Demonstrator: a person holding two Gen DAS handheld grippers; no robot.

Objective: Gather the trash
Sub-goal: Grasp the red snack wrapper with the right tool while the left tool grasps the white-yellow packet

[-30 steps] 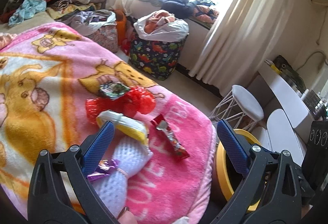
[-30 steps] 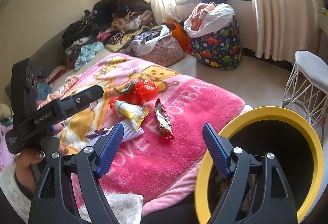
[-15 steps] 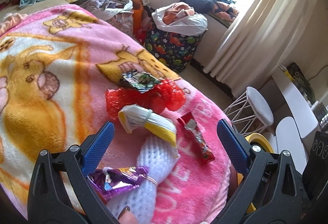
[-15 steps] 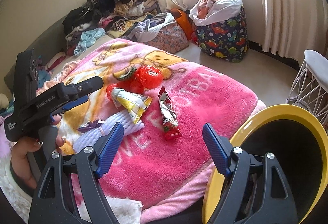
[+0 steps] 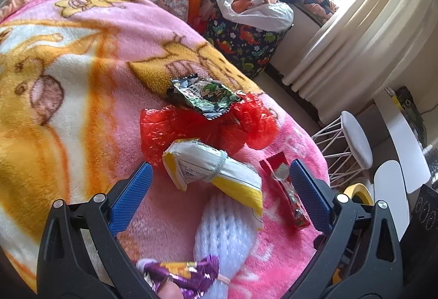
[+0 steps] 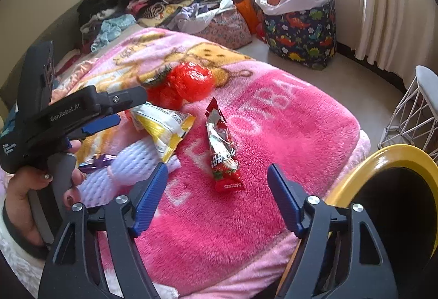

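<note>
Trash lot, scattered on the pink blanket of the bed: yellow-and-white packet, red strawberry wrapper, green packet lying on crumpled red cellophane, purple wrapper at the near edge, beside a white knitted item. Yellow-rimmed bin stands at near right, just off the bed. Left claw is spread wide, empty, hovering over the yellow packet; right claw is likewise wide and empty, aimed at the red wrapper. Risks judged: plush pile may be pinched with a thin wrapper; the knitted item could be snagged; slick foil may slip out before the bin.
</note>
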